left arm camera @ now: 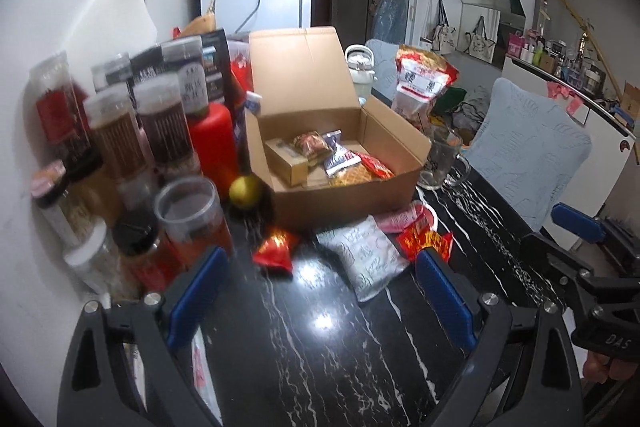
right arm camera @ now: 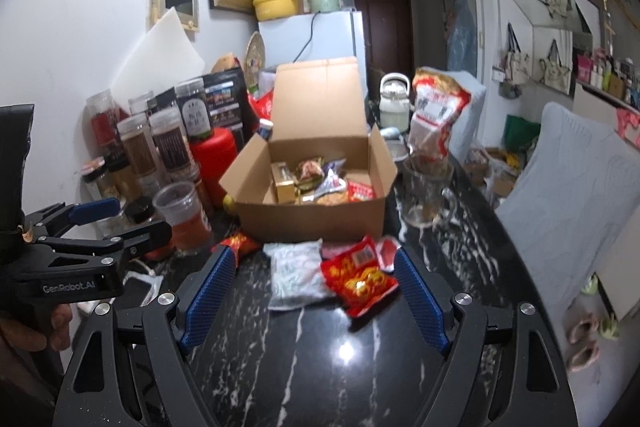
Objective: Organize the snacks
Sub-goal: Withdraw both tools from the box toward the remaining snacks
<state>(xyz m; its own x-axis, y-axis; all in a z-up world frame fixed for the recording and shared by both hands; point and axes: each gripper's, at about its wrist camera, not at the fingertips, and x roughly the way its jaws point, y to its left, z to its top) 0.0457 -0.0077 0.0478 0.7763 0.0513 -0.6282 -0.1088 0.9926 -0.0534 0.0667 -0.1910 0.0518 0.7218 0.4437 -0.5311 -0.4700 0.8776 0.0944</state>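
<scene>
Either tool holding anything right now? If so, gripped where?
Nothing is held. Left tool and right tool are both open and empty above the table; the snack packets lie untouched.

The jars at nine o'clock are smeared by blur — their labels can't be read. In the box, the near wall hides the lower snacks. The white packet — its print is illegible, one corner under the red packet.

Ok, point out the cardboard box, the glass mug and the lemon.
cardboard box [right arm camera: 312, 223], right wrist view, front wall.
glass mug [right arm camera: 426, 195], right wrist view, its body.
lemon [left arm camera: 245, 190], left wrist view, its middle.
</scene>
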